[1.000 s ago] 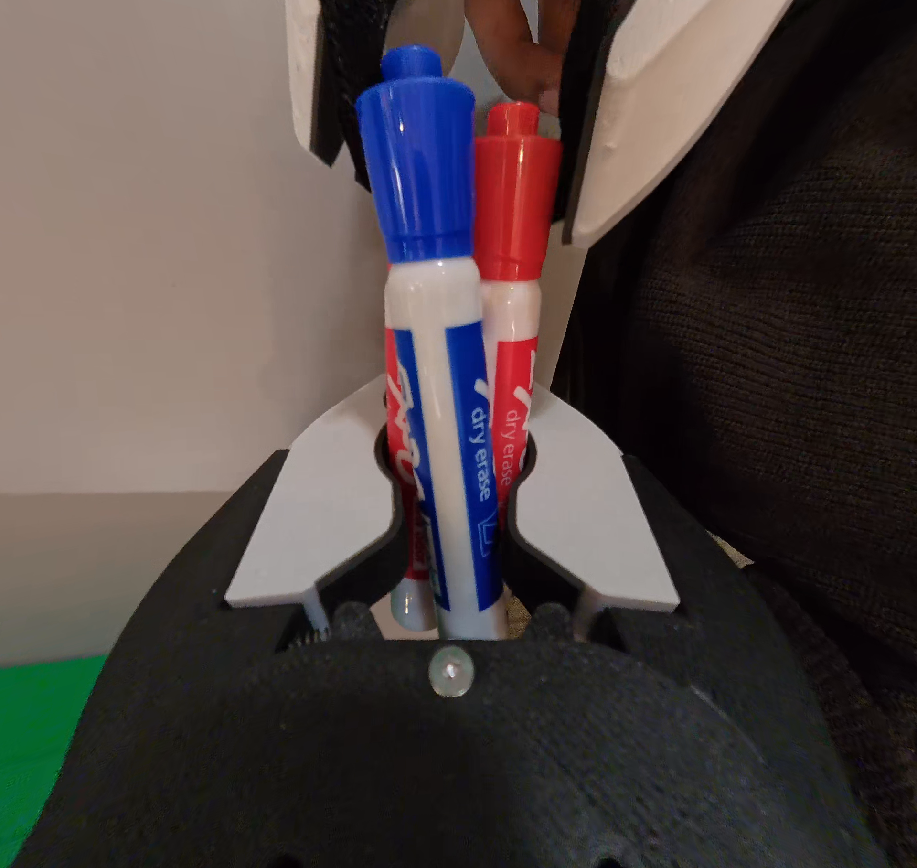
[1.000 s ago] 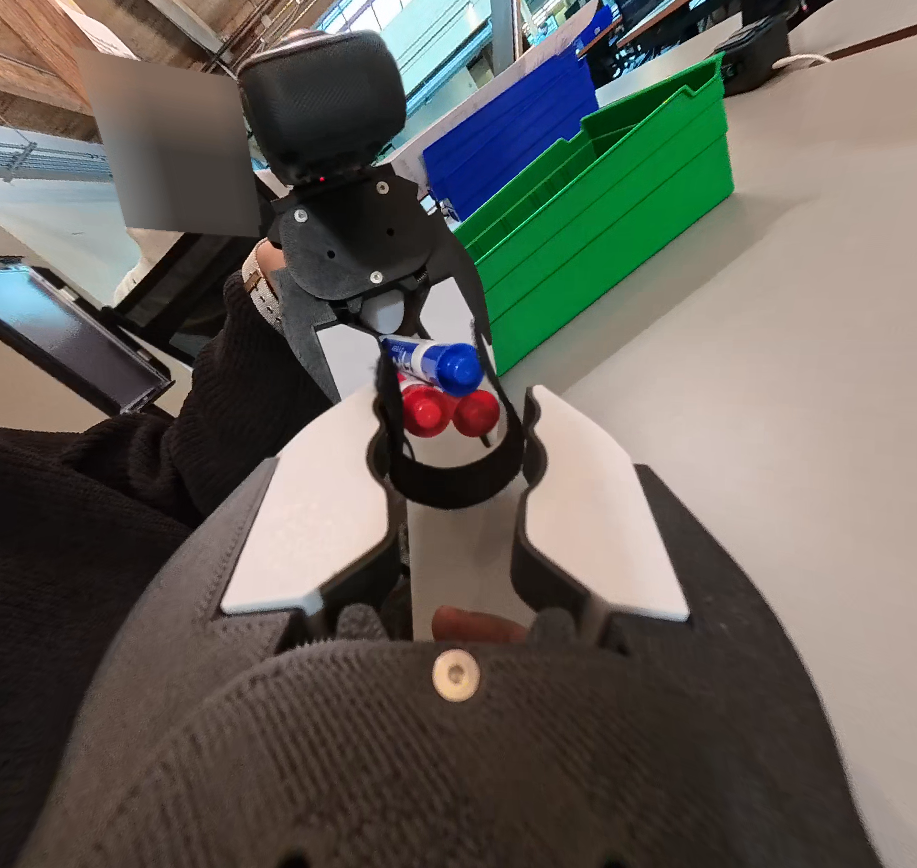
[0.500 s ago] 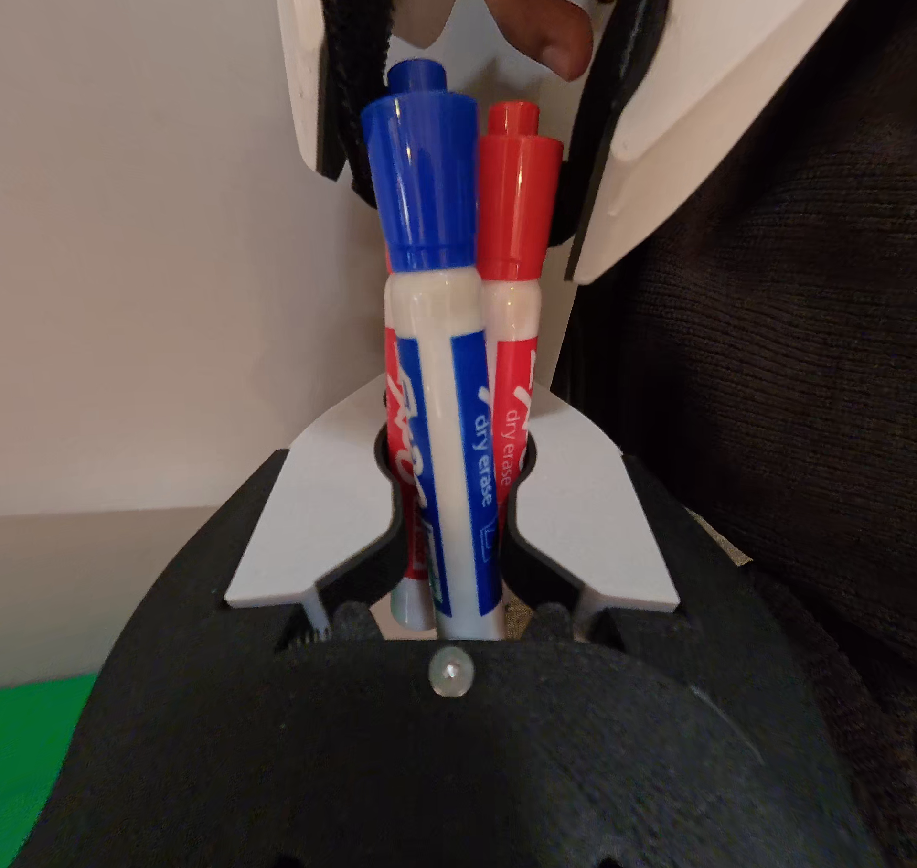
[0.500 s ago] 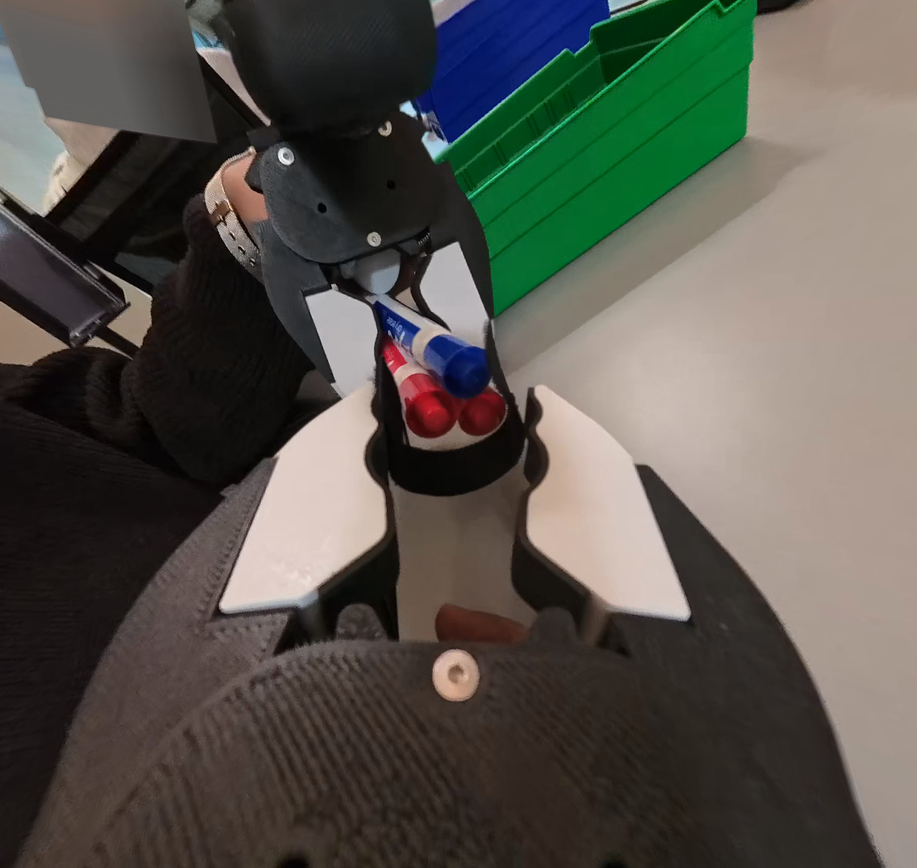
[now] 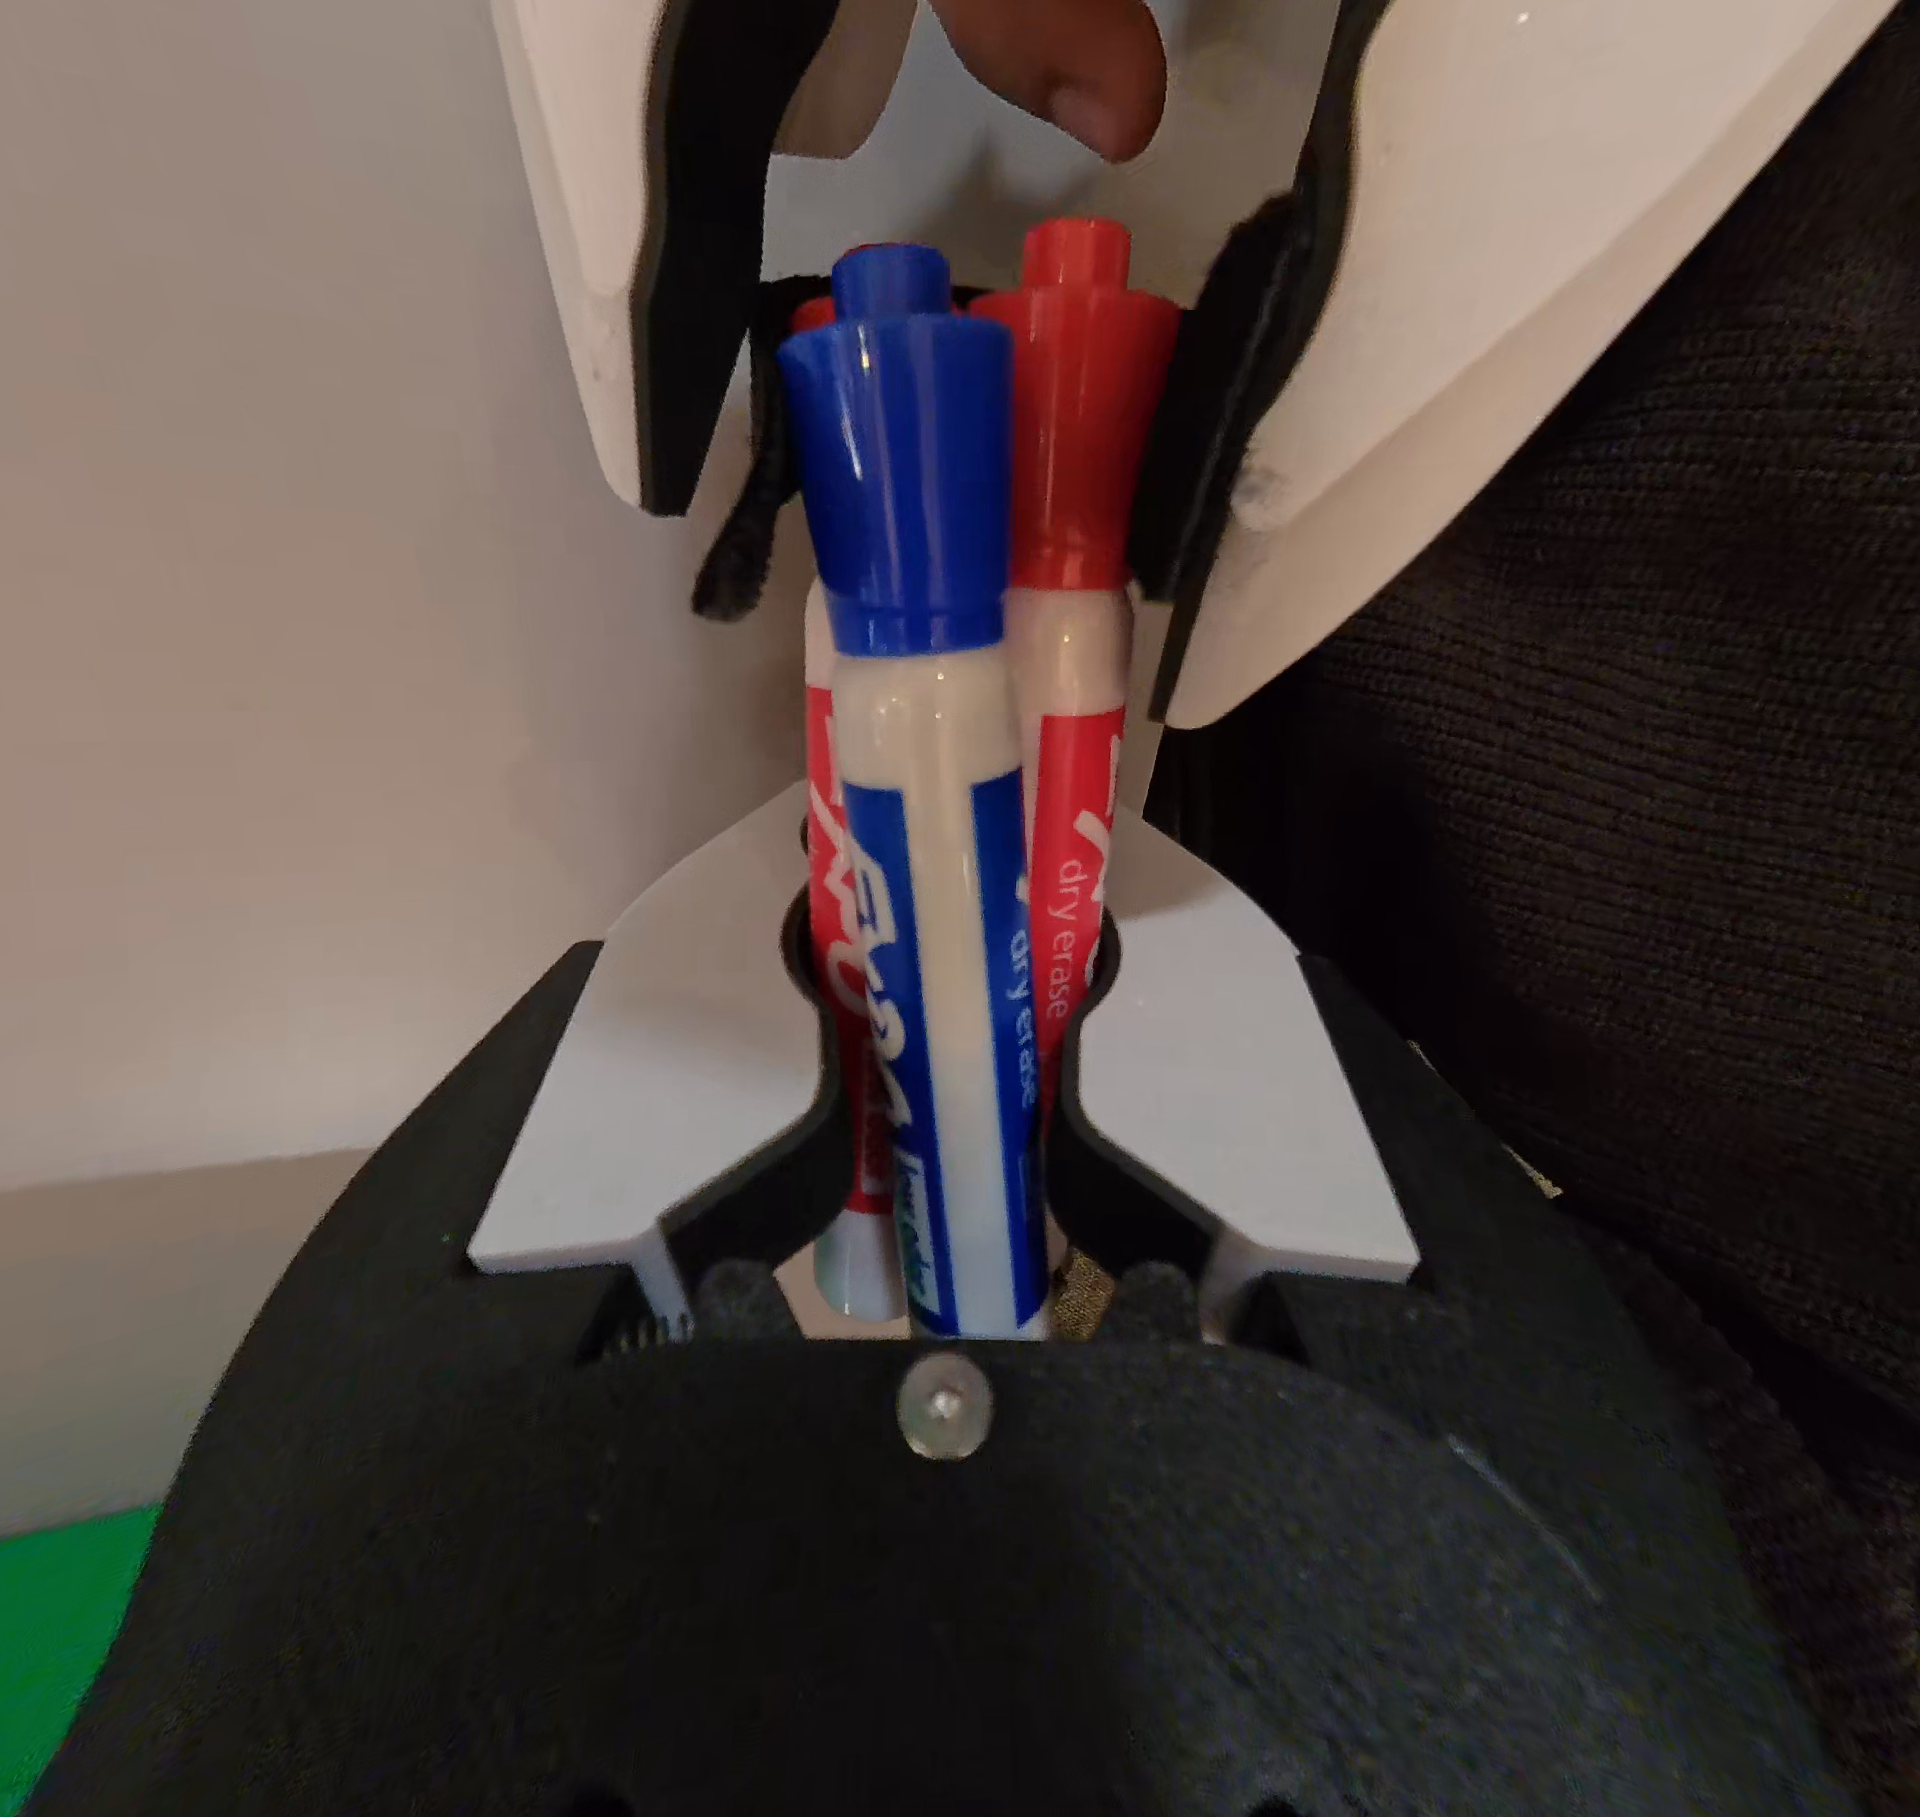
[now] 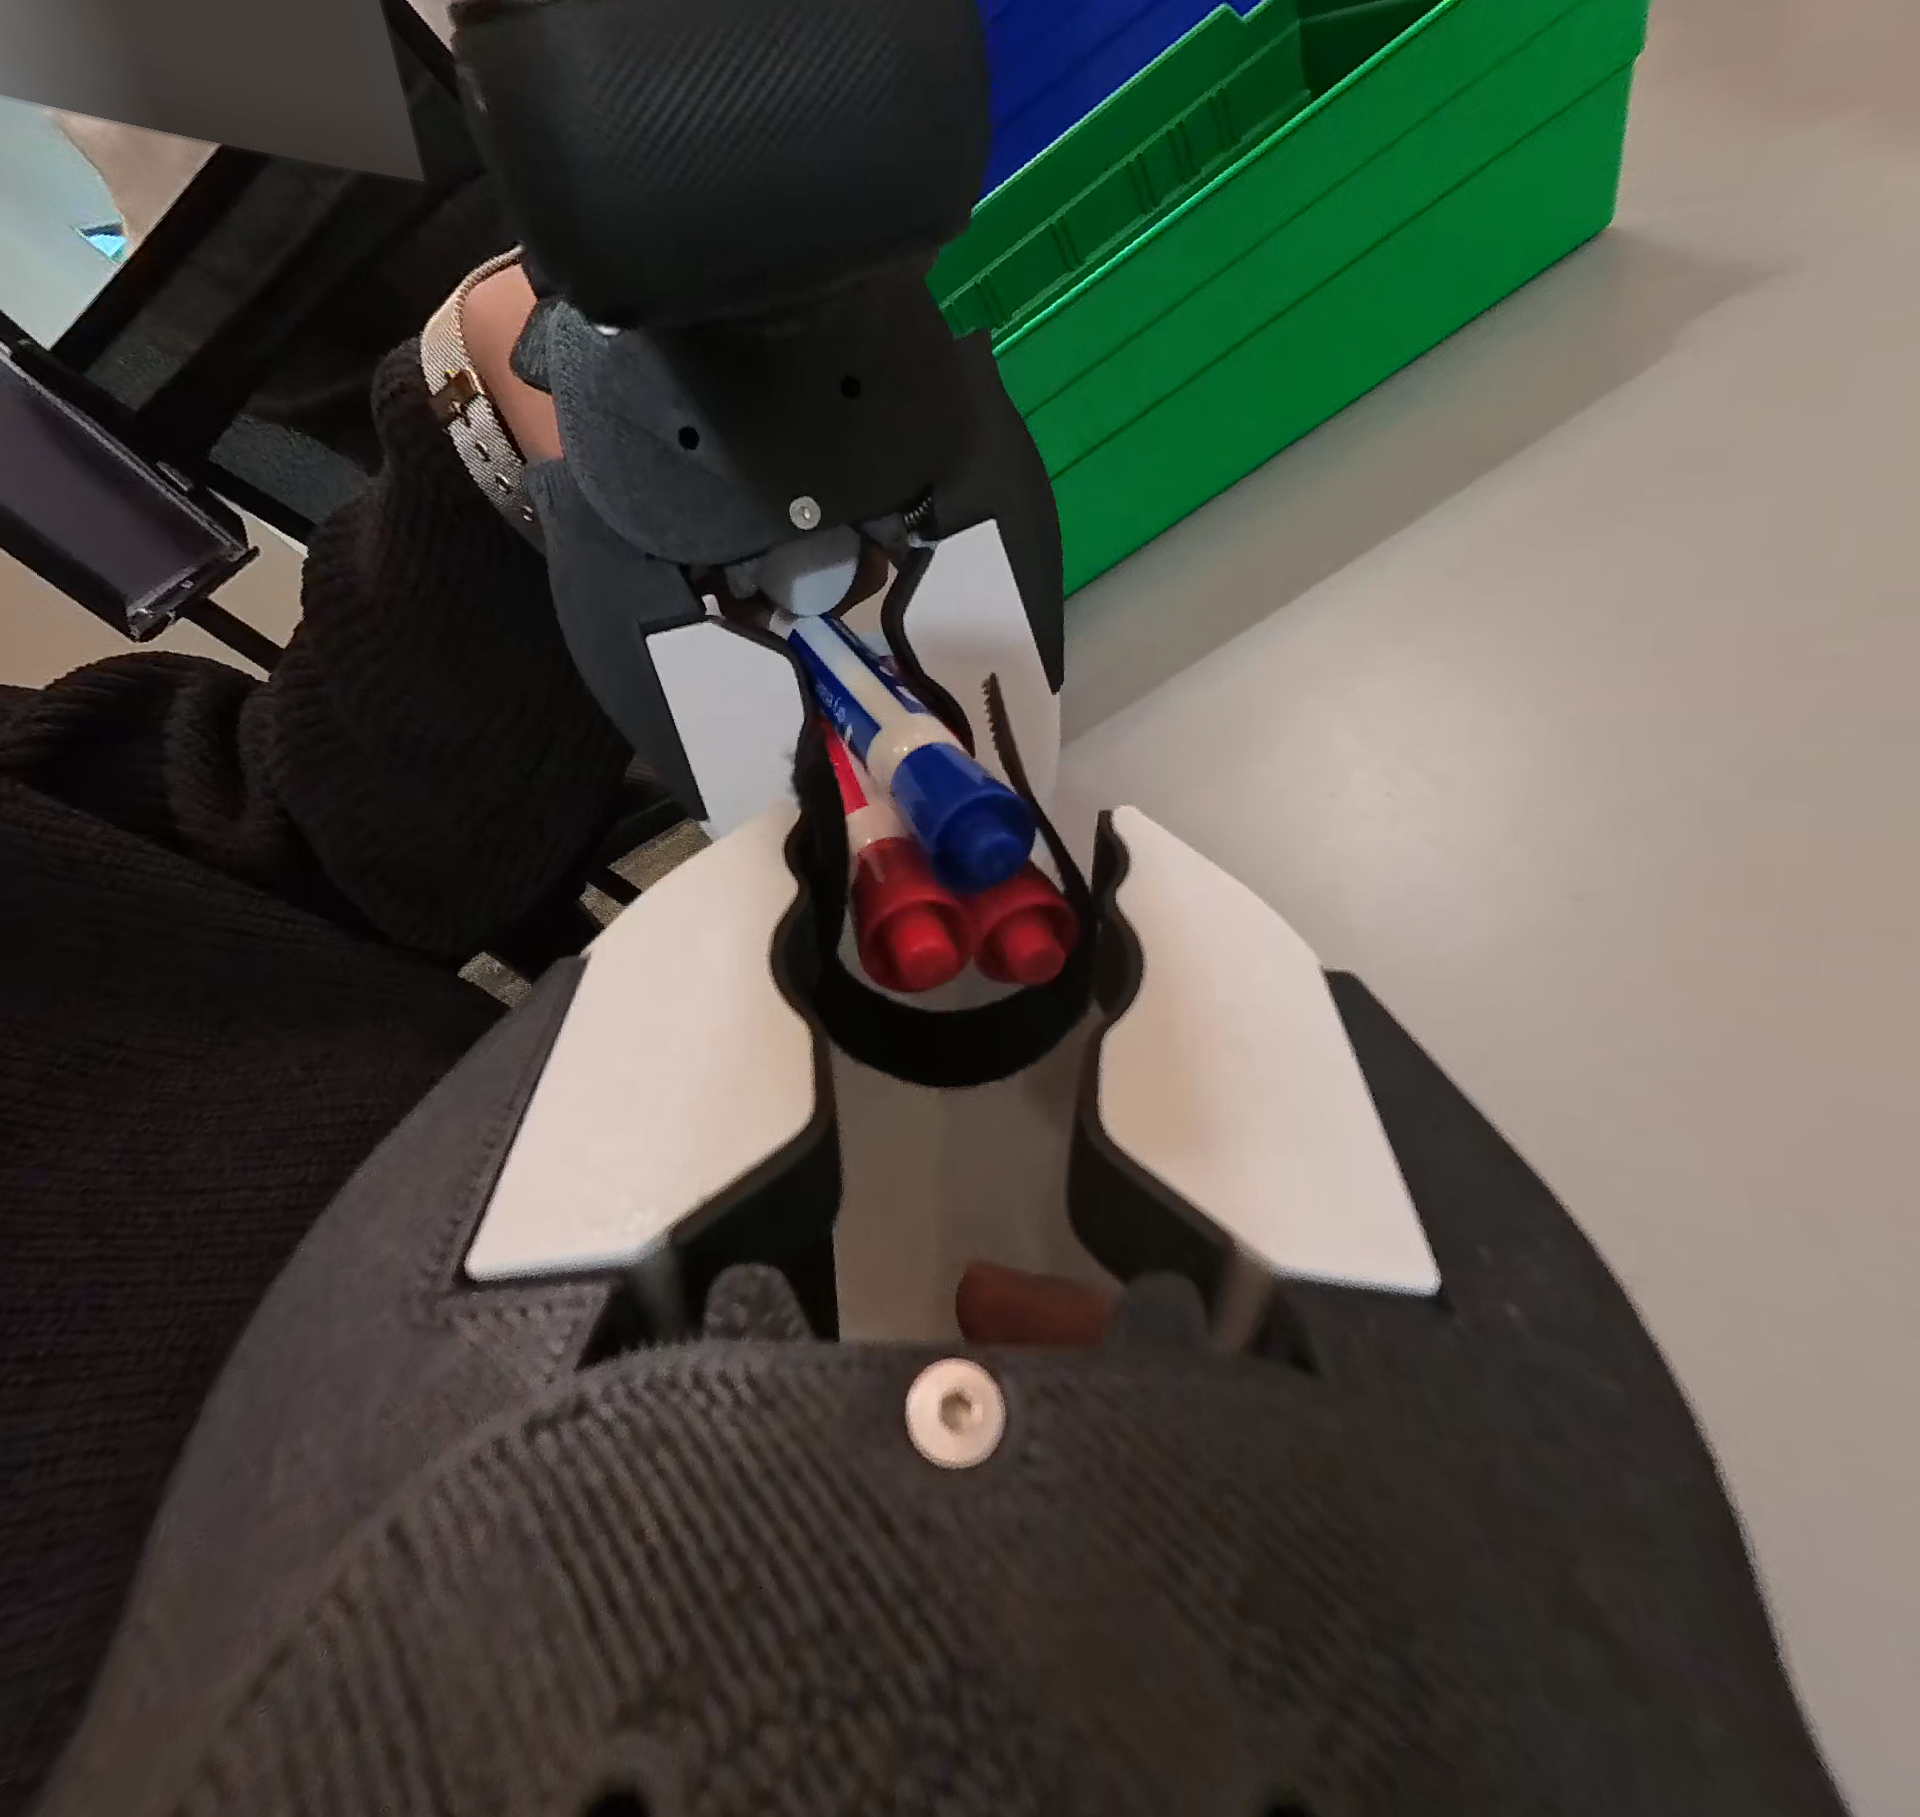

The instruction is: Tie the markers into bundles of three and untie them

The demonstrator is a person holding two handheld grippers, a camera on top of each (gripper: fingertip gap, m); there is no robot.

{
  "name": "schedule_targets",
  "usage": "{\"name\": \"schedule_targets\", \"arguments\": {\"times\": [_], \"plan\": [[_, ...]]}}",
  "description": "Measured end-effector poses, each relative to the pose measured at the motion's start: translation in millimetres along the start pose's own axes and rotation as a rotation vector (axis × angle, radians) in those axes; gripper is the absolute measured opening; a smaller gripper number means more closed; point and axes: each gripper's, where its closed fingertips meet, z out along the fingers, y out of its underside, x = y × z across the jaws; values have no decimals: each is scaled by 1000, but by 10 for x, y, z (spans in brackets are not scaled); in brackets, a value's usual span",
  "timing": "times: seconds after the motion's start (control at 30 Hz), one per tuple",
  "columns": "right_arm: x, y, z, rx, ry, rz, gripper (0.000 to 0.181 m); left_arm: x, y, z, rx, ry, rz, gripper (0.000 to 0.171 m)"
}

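Note:
My left gripper [image 5: 951,868] is shut on three dry-erase markers: a blue one [image 5: 925,936] in front and two red ones [image 5: 1070,479] behind, caps pointing away. My right gripper [image 6: 940,832] faces it and is shut on a black strap loop [image 6: 935,1050] held between its fingers. The blue cap [image 6: 966,822] and the red caps [image 6: 914,926] sit at the mouth of the loop. In the left wrist view the right gripper [image 5: 935,562] flanks the caps, with the strap [image 5: 732,562] beside the blue cap.
A green bin [image 6: 1351,240] stands on the grey table [image 6: 1558,832] behind the left gripper [image 6: 904,759], with a blue bin [image 6: 1091,1] beyond. A black-sleeved arm [image 6: 416,728] with a wrist strap [image 6: 478,417] holds the left gripper. A fingertip [image 5: 1081,74] shows behind the right gripper. My right fingertips sit around 7 centimetres from my left ones.
The two grippers have come together. The strap loop has moved from just short of the caps to around them. The left gripper's hold on the markers is unchanged.

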Motion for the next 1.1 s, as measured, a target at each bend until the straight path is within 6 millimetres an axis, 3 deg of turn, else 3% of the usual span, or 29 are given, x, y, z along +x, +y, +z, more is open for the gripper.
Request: {"name": "schedule_targets", "arguments": {"times": [0.5, 1.1], "plan": [[-66, 26, -17, -2, -77, 38, 47, 59, -30, 21, -16, -4, 30, 43], [-156, 136, -12, -72, -133, 37, 46, 150, -103, 182, -68, 10, 68, 43]]}}
